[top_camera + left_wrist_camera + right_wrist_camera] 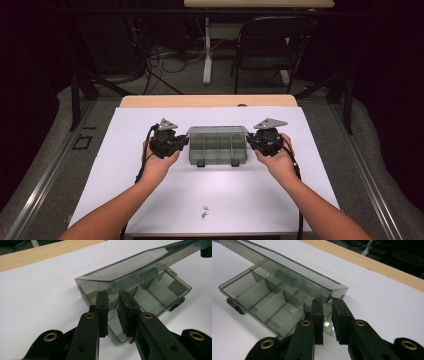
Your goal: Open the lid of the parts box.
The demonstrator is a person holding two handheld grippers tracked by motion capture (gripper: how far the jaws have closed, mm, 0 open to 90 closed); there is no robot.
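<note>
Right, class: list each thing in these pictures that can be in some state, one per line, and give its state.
Organizer box: open, its compartments look empty.
Lid: raised partway, hinged at the far side.
Left tool: jaws narrowly apart at the box's end, below the lid edge; contact unclear.
Right tool: jaws narrowly apart at the opposite end; contact unclear.
Small metal parts: loose on the white sheet, outside the box.

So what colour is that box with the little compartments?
The compartment box is see-through smoky grey plastic, clearest in the right gripper view.

The compartment box (218,146) sits mid-table between left gripper (170,142) and right gripper (262,140).
</note>
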